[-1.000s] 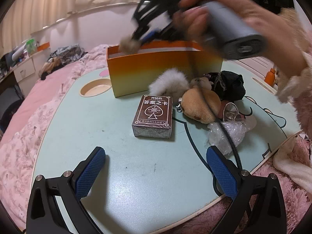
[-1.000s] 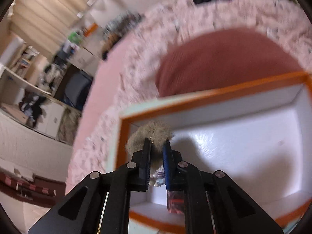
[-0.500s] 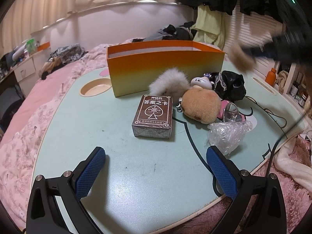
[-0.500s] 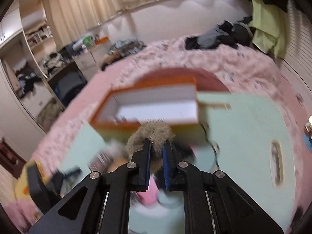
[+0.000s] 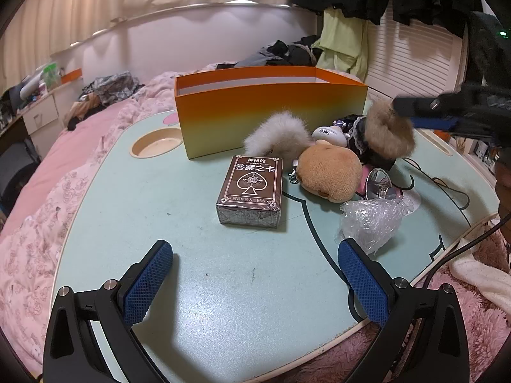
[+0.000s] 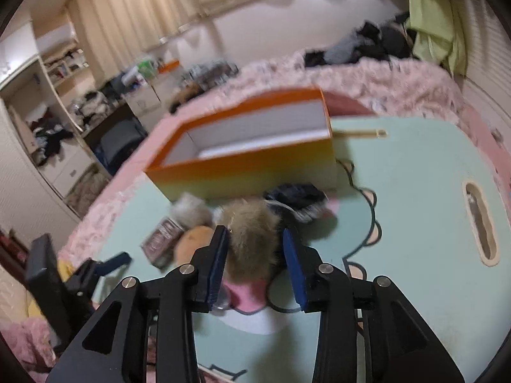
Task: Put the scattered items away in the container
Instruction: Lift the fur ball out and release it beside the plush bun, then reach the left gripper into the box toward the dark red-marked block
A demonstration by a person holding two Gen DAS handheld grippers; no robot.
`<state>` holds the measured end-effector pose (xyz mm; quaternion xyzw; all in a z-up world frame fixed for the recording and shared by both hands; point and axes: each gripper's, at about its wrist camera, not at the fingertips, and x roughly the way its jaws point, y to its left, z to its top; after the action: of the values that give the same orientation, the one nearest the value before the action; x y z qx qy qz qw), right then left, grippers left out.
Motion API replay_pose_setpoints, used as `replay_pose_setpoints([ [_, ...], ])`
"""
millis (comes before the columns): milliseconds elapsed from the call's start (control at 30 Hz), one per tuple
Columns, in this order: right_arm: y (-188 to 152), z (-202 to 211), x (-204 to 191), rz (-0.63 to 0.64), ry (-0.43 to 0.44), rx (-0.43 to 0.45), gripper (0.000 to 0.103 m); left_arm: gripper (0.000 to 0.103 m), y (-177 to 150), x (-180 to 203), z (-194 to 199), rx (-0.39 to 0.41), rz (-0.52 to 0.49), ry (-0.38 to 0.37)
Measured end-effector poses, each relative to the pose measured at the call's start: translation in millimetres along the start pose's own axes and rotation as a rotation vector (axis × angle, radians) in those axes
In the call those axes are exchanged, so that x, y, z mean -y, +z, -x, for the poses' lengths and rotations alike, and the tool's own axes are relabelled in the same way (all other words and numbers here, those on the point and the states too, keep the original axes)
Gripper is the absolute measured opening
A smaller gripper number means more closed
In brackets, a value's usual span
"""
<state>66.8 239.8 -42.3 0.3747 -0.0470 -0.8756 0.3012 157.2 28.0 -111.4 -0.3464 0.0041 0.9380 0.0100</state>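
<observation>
The orange box (image 5: 271, 108) stands open at the far side of the pale green table (image 5: 223, 287). In front of it lie a brown card pack (image 5: 250, 188), a white pompom (image 5: 278, 137), a tan plush (image 5: 329, 172), a black frilled item (image 6: 297, 201) and crumpled clear plastic (image 5: 370, 220). My right gripper (image 6: 255, 255) hovers over this pile, outside the box, and its jaws are opening. A brown fur pompom (image 6: 249, 242) sits between them, with the right pad just clear of the fur. My left gripper (image 5: 255, 274) is open and empty near the table's front edge.
A round cup recess (image 5: 156, 143) lies left of the box and a slot (image 6: 479, 220) is cut into the table's right side. Pink bedding (image 5: 38, 223) surrounds the table. A black cable (image 5: 453, 252) trails over the right edge. A small glass item (image 5: 378, 185) lies beside the plush.
My right gripper swung from over the box's left end back to above the pile, still carrying the brown pompom, and its jaws have parted. My left gripper stayed put.
</observation>
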Motion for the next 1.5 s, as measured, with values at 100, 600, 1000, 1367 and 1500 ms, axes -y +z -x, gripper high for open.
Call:
replay_pose_setpoints([
  [100, -7.0, 17.4, -0.8, 0.008, -0.065, 0.092, 0.076, 0.103, 0.0, -0.2, 0.1, 0.0, 0.0, 0.0],
  [600, -68.4, 13.7, -8.6, 0.205, -0.249, -0.037, 0.076, 0.103, 0.3, 0.0, 0.5, 0.0, 0.001, 0.0],
  [1000, -78.7, 1.9, -2.2, 0.209, -0.264, -0.07, 0.103, 0.103, 0.5, 0.1, 0.8, 0.001, 0.004, 0.001],
  [1367, -79.4, 2.3, -2.4, 0.21, -0.264, -0.07, 0.103, 0.103, 0.9, 0.0, 1.0, 0.0, 0.005, 0.001],
  [1500, -79.4, 2.5, -2.3, 0.21, -0.264, -0.07, 0.103, 0.103, 1.9, -1.2, -1.2, -0.007, 0.0, -0.01],
])
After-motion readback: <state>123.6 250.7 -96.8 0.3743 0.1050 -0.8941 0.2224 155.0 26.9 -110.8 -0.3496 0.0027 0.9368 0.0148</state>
